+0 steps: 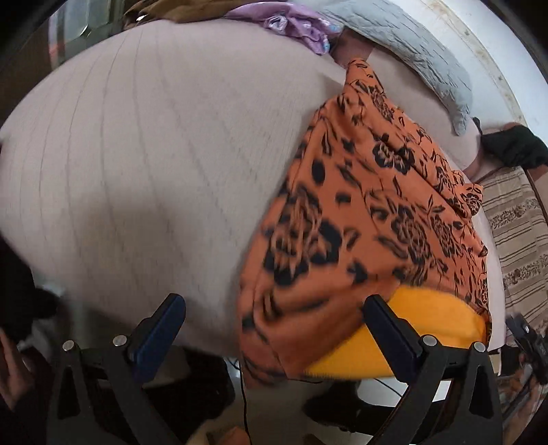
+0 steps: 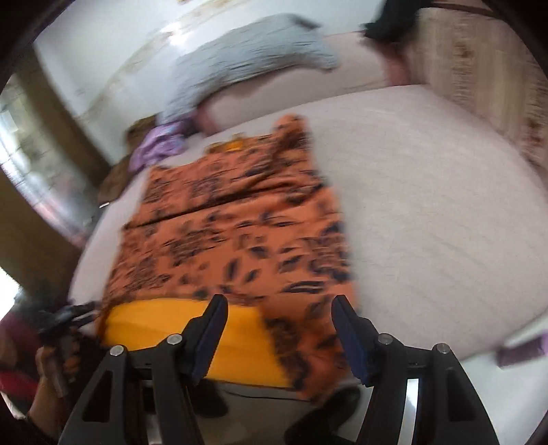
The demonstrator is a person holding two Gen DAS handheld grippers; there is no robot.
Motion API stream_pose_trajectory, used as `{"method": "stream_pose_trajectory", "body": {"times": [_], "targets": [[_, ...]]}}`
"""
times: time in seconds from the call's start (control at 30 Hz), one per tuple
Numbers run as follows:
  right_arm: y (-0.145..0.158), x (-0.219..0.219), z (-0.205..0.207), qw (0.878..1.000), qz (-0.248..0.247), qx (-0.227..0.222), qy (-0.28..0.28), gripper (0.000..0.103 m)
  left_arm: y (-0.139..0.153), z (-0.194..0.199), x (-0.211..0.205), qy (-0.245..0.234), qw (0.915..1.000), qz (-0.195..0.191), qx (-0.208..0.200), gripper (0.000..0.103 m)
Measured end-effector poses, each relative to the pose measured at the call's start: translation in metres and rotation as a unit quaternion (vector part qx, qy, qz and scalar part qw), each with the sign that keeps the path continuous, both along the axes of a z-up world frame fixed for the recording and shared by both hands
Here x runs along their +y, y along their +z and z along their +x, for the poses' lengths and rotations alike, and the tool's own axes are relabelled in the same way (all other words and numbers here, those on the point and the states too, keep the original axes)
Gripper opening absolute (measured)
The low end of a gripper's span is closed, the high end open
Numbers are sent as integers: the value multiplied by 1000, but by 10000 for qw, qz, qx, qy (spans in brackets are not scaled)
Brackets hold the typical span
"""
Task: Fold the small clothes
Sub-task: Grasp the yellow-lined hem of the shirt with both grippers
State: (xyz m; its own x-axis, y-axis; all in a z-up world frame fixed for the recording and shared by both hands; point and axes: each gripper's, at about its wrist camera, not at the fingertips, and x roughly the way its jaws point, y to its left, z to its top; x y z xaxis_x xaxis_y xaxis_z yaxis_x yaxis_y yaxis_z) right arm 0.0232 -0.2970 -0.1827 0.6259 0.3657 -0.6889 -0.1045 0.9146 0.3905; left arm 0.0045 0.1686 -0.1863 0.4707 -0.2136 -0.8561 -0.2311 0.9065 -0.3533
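An orange garment with black flowers (image 1: 376,212) lies flat on the bed (image 1: 137,171), its yellow lining (image 2: 185,339) hanging over the near edge. The left gripper (image 1: 274,325) and right gripper (image 2: 279,328) hover at that edge, jaws spread wide, gripping nothing. A grey pillow (image 2: 246,58) sits at the far edge.

Bed sheet (image 1: 144,154), pale pinkish, faint stitched lines. Grey quilted pillow (image 1: 407,44) at the far edge against a white wall (image 1: 479,37). Purple cloth (image 1: 298,27) bunched just beside the pillow's end, brown fabric (image 1: 178,10) next to that. Black item (image 1: 513,145) past the pillow, by a striped floral cover (image 1: 520,232). Small purple thing (image 2: 520,352) at the sheet's near edge, too blurred to identify. Window (image 2: 20,154) at the side.
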Motion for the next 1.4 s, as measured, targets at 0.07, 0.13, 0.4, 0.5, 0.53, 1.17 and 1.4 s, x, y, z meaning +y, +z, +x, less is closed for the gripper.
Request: {"method": "stream_pose_trajectory", "body": {"times": [0.07, 0.13, 0.4, 0.5, 0.53, 1.17, 1.4], "targets": [[-12, 20, 22, 9995, 85, -34, 291, 67, 4, -14, 1, 105, 9998, -159, -68, 103], [-25, 43, 43, 9985, -15, 103, 533, 67, 12, -24, 3, 173, 9994, -235, -194, 103], [-48, 115, -57, 9517, -813, 754, 2862, 67, 43, -20, -43, -721, 9922, 761, -678, 103], [-27, 109, -55, 9676, -679, 367, 2403, 67, 53, 8, -71, -925, 9880, 809, -940, 103], [-17, 104, -46, 9755, -591, 152, 2112, 67, 56, 21, -76, -888, 9884, 753, -974, 103], [-54, 110, 51, 9717, 581, 795, 2145, 68, 11, 52, -108, -1719, 9844, -40, -366, 103], [-75, 126, -22, 9490, -3, 1391, 2829, 68, -8, -22, -114, -2159, 9759, 306, -8, 103]]}}
